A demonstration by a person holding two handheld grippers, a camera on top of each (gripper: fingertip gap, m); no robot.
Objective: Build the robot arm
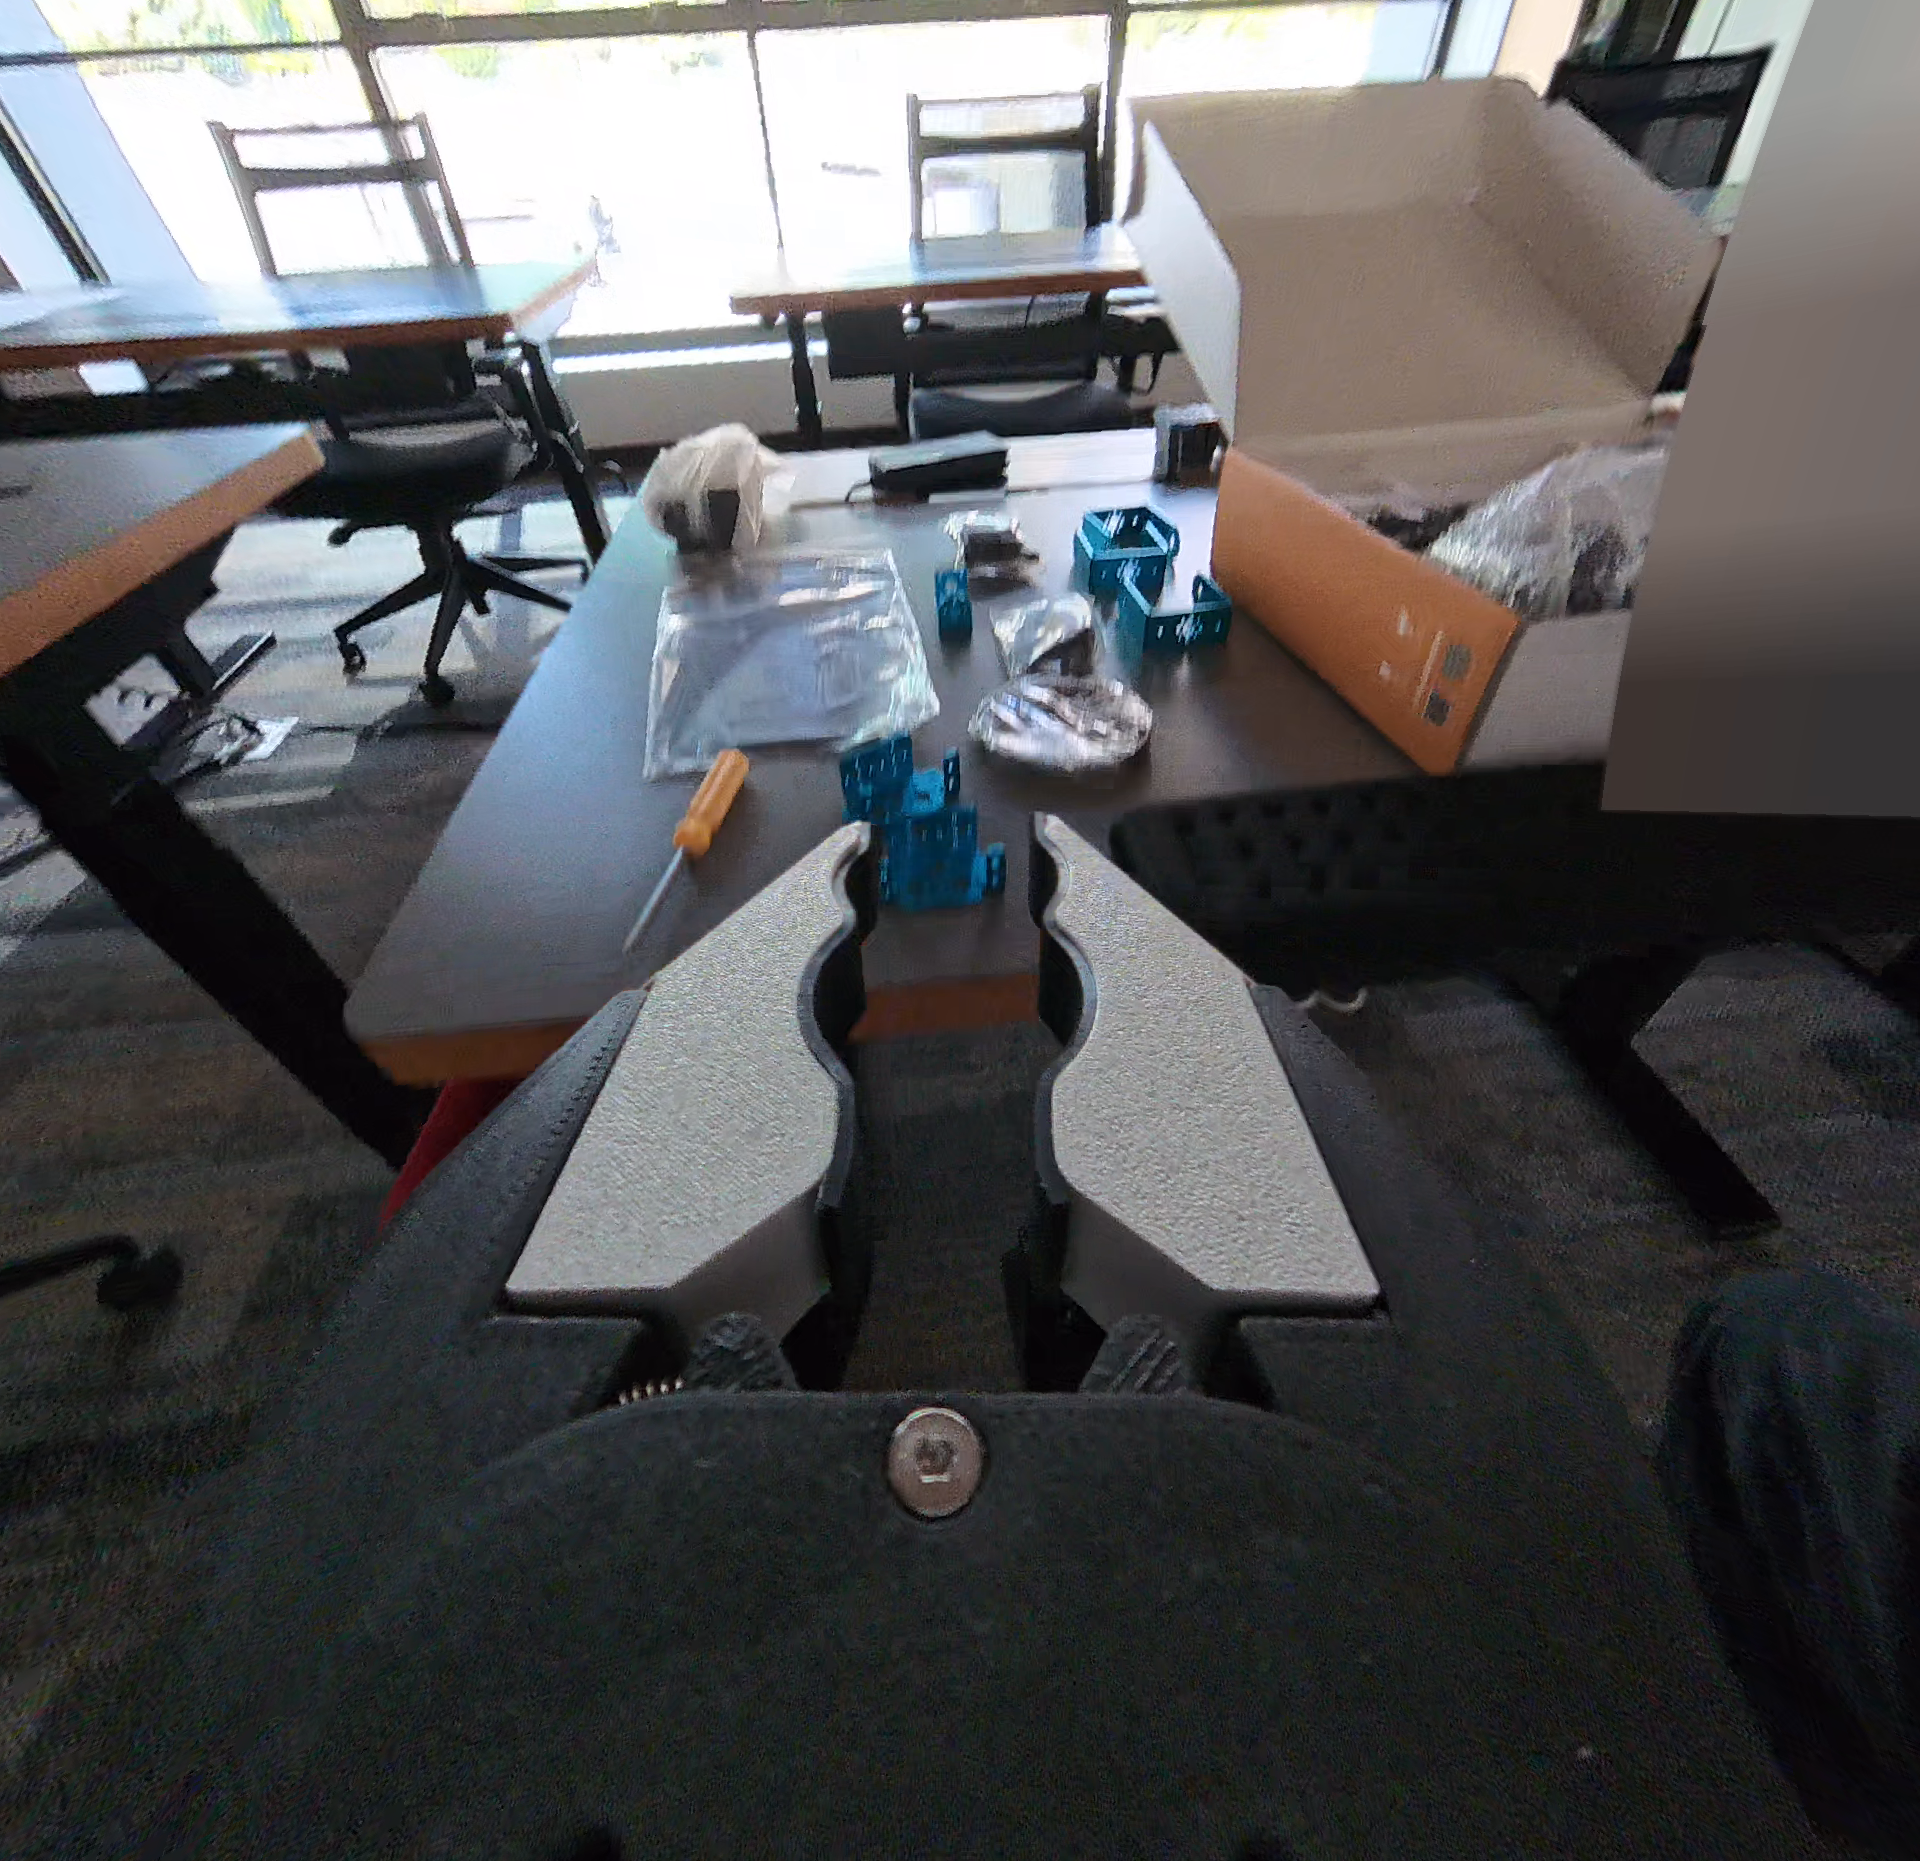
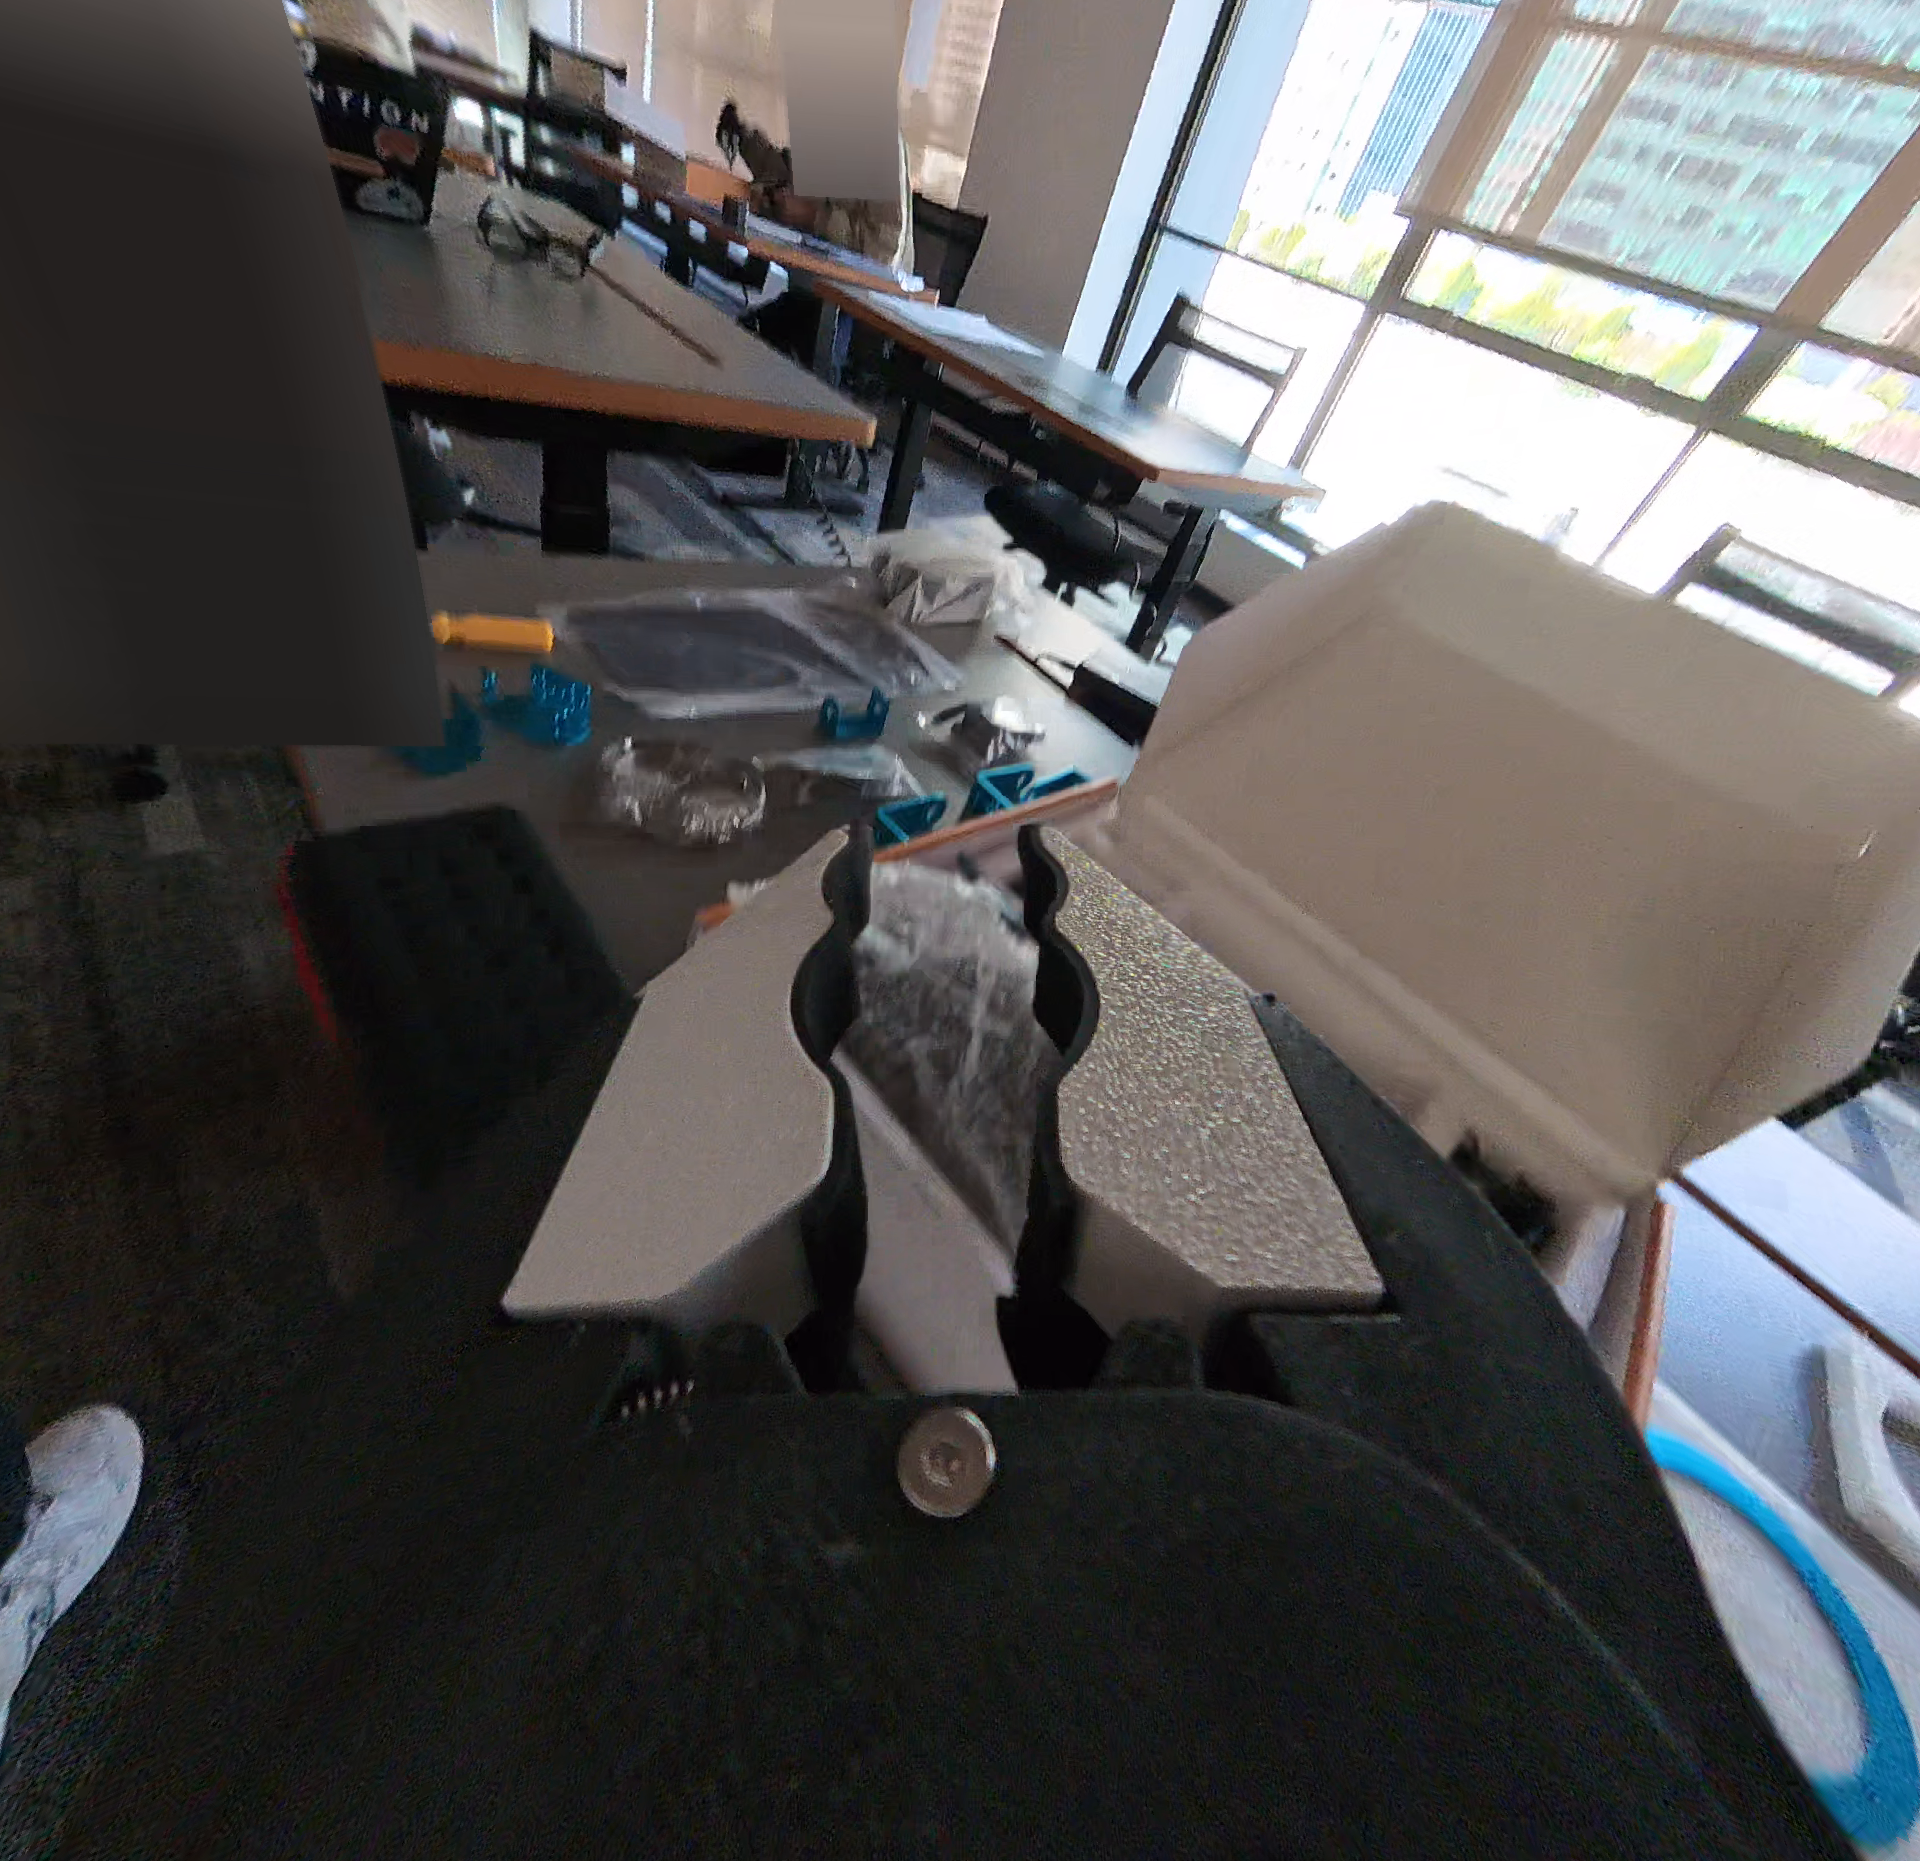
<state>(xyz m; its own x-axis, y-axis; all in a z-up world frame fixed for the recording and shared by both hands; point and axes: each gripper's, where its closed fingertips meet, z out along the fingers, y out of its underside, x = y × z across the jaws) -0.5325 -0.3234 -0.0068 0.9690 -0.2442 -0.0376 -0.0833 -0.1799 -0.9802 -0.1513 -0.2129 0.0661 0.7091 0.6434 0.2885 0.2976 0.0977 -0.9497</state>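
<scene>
Blue brackets (image 1: 925, 835) sit clumped on the dark desk (image 1: 540, 876) near its front edge, and my left gripper (image 1: 948, 845) hangs short of that edge with its fingers parted and holding nothing; the clump shows dead ahead in the gap between them, a little beyond the tips. It has no clear long axis, more of an upright cluster. Just left of the clump lies one orange-handled screwdriver (image 1: 691, 824), its shaft running toward the desk's front edge and its handle pointing away from me. Behind the clump I count one flat clear bag (image 1: 784, 648), one crinkled bag (image 1: 1060, 720) to the right, a small blue piece (image 1: 953, 606) farther back, and two open blue frames (image 1: 1143, 575) beside the cardboard box (image 1: 1361, 606), which stands at the right of the desk with its lid up. A bagged dark item (image 1: 712, 492) sits at the far end.

My right gripper (image 2: 940, 855) is also spread and empty, its fingers well apart. It hovers at the box's near corner, and between the fingers I see crumpled plastic wrap (image 2: 935, 990) inside the box. From this side the blue clump (image 2: 540, 705) lies far off to the left, so the left gripper is clearly the nearer one to it. A black mesh chair back (image 1: 1340, 866) stands just right of the clump, against the desk's front edge.
</scene>
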